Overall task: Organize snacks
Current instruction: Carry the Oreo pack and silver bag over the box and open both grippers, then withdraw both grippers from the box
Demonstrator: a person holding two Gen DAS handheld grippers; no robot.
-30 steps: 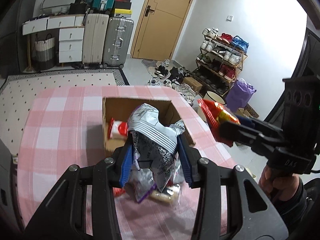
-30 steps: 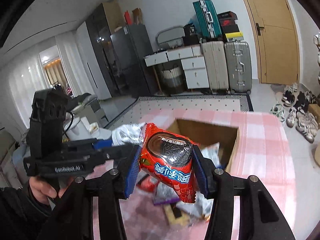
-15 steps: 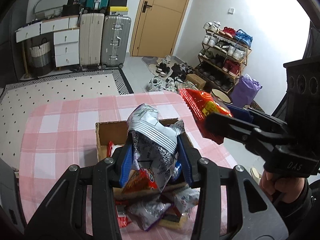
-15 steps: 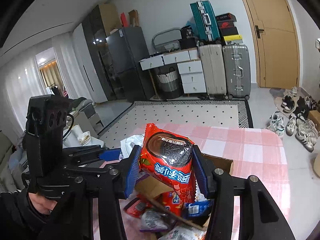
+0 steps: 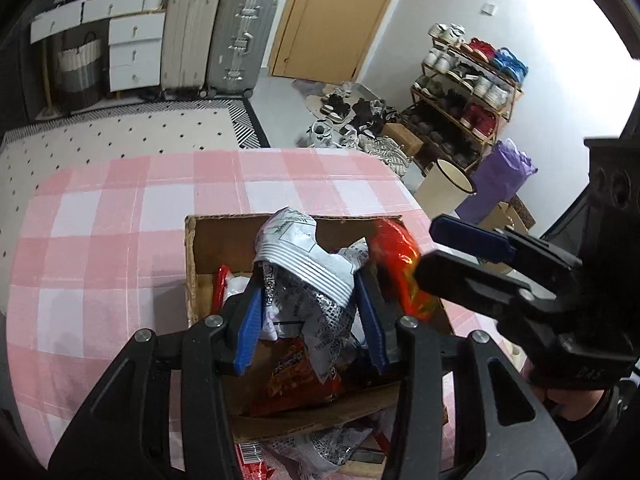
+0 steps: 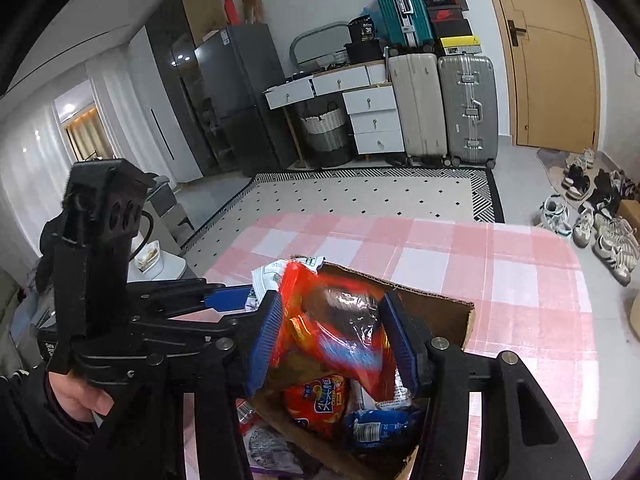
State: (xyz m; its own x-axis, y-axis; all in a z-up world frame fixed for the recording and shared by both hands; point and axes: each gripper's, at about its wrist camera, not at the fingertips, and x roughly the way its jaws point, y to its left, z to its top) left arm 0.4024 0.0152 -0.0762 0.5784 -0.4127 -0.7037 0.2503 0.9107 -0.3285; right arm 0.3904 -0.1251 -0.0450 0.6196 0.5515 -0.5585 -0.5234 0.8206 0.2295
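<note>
Over the open cardboard box, near its middle: left gripper, jaws easing apart, blue ribbed pads pressing on one silver packet between them. Crinkled foil, ridged seal across the top, printed text on the lower part, standing upright above the fingertips. Just to its right, over the right half of the same box: right gripper, jaws opening, one red packet between the pads but blurred and seemingly loose, touching the left pad, a sliver of gap at the right one. Glossy plastic film, dark round biscuit picture, blue band with white lettering. Below both, inside the box: at least three more packets, namely a shiny orange-red bag, a small blue wrapper to its right, and a red-and-white packet against the far-left wall. Plain brown corrugated board, raw edges, no lid, set on a table under a pink-and-white checked cloth. On the cloth just near the box's near wall: a few loose wrappers, among them a crumpled silver one; exact count hidden by the gripper frames. Two grippers in all, black with blue pads, one box, one packet per gripper. At the left gripper's handle, a bare hand below a dark sleeve.
</note>
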